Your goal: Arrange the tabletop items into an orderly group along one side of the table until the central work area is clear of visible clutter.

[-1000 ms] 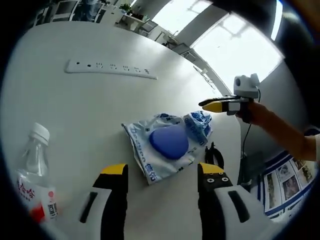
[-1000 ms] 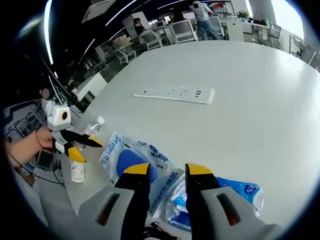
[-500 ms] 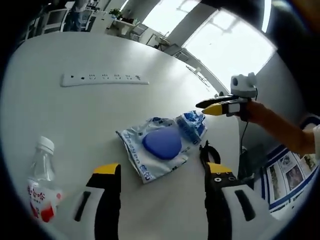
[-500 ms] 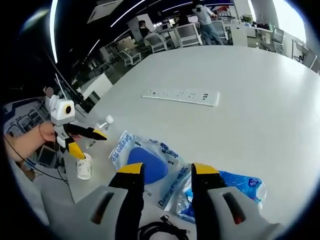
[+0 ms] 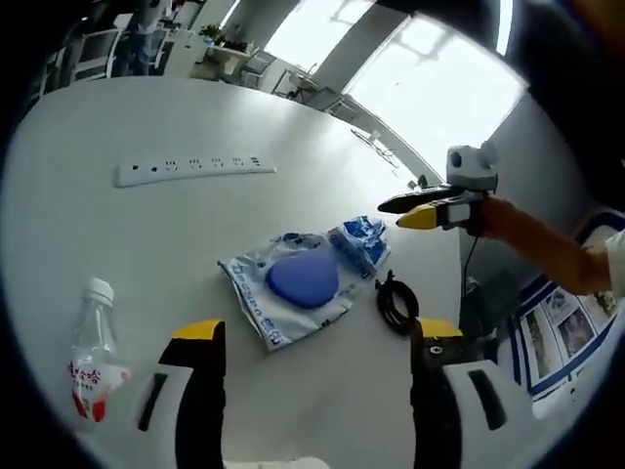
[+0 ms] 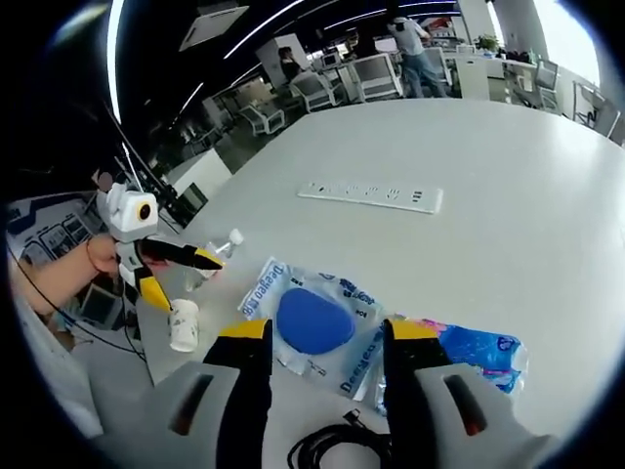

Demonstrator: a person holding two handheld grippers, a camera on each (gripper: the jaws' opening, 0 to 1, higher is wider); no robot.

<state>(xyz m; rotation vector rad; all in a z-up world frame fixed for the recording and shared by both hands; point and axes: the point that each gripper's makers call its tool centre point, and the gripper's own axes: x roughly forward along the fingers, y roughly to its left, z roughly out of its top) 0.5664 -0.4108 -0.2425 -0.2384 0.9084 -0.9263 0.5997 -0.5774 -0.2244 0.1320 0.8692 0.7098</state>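
left gripper [image 5: 312, 337] jaws spread wide, nothing between them, held above the near table [image 5: 117, 234] edge. right gripper [image 6: 327, 337] also parted and empty (seen in the left gripper view at far right, its yellow tips apart). clear packet with blue oval pad [image 5: 298, 283] lies mid-table, touching a crumpled blue-white bag [image 5: 359, 239] on its right. black coiled cable [image 5: 395, 303] just beside them, near the edge. water bottle [image 5: 90, 347] lies at near left. white power strip [image 5: 190, 168] further back.
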